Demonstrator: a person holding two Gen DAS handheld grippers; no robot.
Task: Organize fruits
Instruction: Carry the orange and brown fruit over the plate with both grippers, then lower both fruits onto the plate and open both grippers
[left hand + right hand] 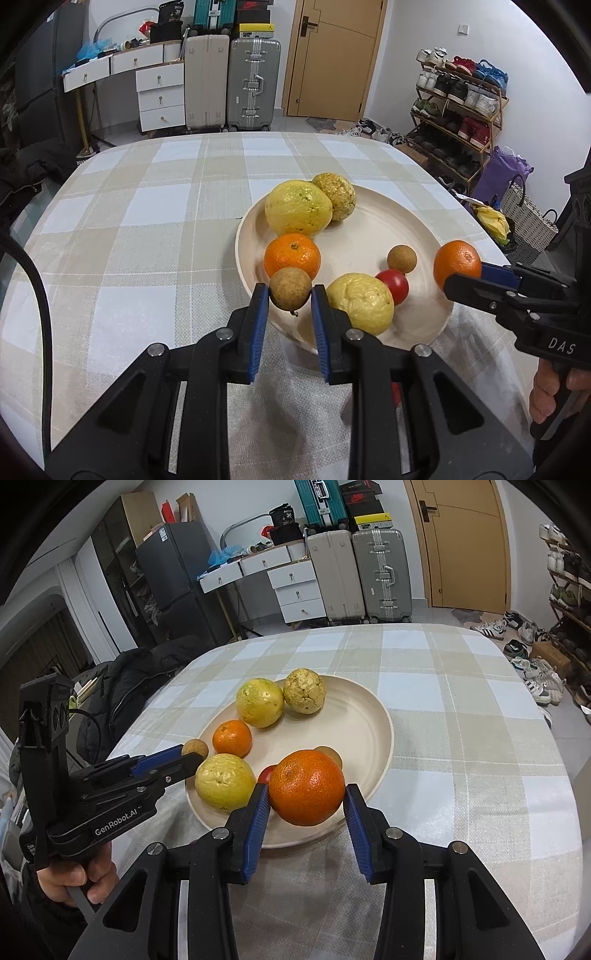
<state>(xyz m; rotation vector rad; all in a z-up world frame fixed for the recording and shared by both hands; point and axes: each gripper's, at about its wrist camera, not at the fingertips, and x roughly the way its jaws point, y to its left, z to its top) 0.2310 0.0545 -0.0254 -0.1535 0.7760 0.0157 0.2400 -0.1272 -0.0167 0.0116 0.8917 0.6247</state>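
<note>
Plate (436,325) sits mid-table on the checked cloth (147,221), already loaded: two big yellow fruits at the far side, the smoother one (298,208) touching the wrinkled one (335,196); a tangerine (291,256) at the left rim; a third yellow fruit (360,302) at the near rim with a small red fruit (393,286) touching it; a small brown round fruit (402,259) just behind that.

Two fruits are in hand, both over the near edge of the plate.

Left gripper (289,295): jaws clamped on a second brown fruit (290,293), held just above the near-left rim, close in front of the tangerine. Stem nub points down.

Right gripper (306,794): jaws clamped on a larger orange (307,787), pads (258,812) on its left and right flanks. It hangs over the near-right rim; from the left wrist view it's at the right edge, clear of the other fruit.

Step, as I read it: placing phase, both pieces carried in and hovering, neither set down. Can't tell if either touches the plate.

Next move calls for: lower each into a bare patch. The open middle and right of the plate look best. Ease down before letting go; round fruit on a shallow dish will roll, and the brown one could nudge the tangerine. Release one side at a time, then back out straight.
</note>
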